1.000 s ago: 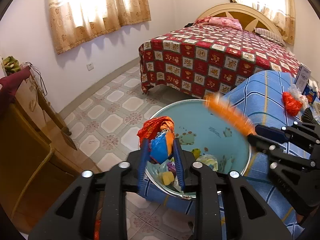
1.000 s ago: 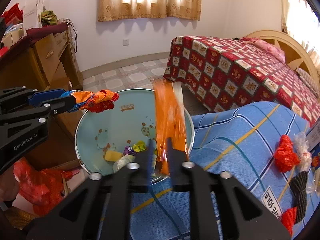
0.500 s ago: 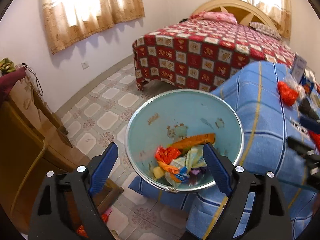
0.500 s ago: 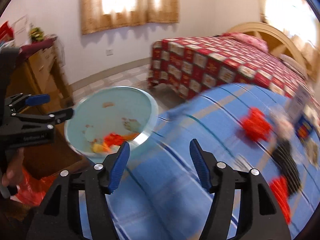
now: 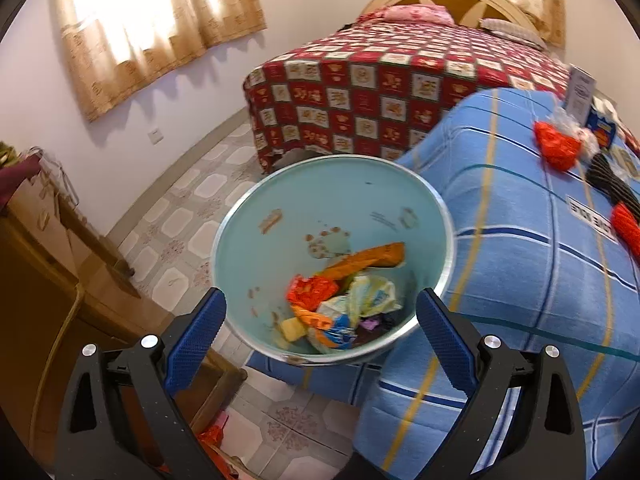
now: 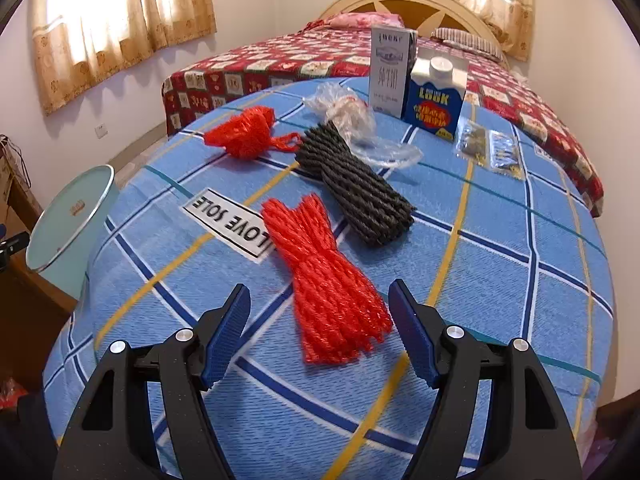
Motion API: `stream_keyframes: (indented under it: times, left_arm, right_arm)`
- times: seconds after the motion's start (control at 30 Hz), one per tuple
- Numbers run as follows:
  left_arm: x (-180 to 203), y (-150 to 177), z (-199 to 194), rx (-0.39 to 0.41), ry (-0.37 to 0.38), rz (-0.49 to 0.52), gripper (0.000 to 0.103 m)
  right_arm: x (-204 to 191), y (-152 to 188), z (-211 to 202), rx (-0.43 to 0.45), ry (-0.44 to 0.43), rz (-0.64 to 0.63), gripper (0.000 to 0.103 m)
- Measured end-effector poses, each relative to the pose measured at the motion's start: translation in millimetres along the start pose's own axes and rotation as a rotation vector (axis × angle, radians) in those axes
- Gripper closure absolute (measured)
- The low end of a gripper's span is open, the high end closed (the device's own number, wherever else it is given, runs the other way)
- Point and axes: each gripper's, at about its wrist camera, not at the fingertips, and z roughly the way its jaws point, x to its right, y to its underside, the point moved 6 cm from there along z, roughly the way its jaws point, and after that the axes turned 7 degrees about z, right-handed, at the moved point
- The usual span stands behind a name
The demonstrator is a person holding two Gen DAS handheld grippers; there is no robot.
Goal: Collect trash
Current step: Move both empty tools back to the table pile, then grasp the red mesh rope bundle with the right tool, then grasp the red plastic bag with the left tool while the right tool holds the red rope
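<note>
A blue checked cloth [image 6: 500, 264] covers the near table, with a white "LOVE SOLE" label [image 6: 228, 222] sewn on its left part. Beyond it stands a bed under a red patchwork quilt [image 5: 380, 80], a pink pillow [image 5: 416, 14] and a striped pillow [image 6: 466, 42] lying against the arched headboard [image 6: 404, 4] at the far end. Beige curtains [image 5: 156, 28] hang on the far left wall above a tiled floor [image 5: 192, 216], and a wooden cabinet [image 5: 44, 264] stands at the left.

A blue plaid tablecloth [image 6: 500, 264] striped yellow and white is being seen; red foam netting [image 6: 324, 280] at six o'clock, black foam netting [image 6: 360, 192] beyond, pale-teal round bin [image 6: 68, 220] at nine.
</note>
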Motion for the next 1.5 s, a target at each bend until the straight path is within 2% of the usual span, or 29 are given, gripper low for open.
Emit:
stream_keyframes:
  times: [0.07,0.13,0.2,0.3,0.53,0.73,0.97,1.17,1.5]
  left_arm:
    - [9.4,-1.6,-0.5,-0.004,0.003,0.016,0.009]
    - [18.3,-3.7,-0.3,-0.011,0.017,0.025,0.009]
    - [26.4,-6.2,0.5,-0.018,0.020,0.033,0.009]
    - [36.1,-10.0,1.2,-0.024,0.036,0.036,0.009]
    - [65.7,-31.1,-5.3,0.009,0.046,0.069,0.010]
    - [110.2,-68.7,-7.7,0.052,0.075,0.090,0.010]
    - [168.2,-110.2,9.5,0.059,0.120,0.118,0.009]
    - [199.9,-139.6,22.8,0.067,0.145,0.118,0.009]
    - [239.0,-173.6,53.1,0.044,0.182,0.109,0.010]
  right_arm:
    - [5.2,-0.9,6.2,-0.012,-0.007,0.005,0.032]
    - [5.4,-0.2,14.6,-0.044,-0.020,0.007,0.039]
    - [10.2,4.5,18.7,-0.073,-0.038,0.009,0.069]
    - [9.9,5.2,16.4,-0.065,-0.052,0.000,0.080]
    - [14.3,-7.3,-16.3,0.062,-0.074,0.039,0.082]
    - [52.1,-33.5,-19.2,0.117,0.006,0.127,0.082]
    - [98.8,-53.1,-8.8,0.129,0.092,0.217,0.082]
    - [131.6,-66.7,8.6,0.106,0.152,0.268,0.082]
    - [146.2,-75.7,25.9,0.088,0.170,0.271,0.082]
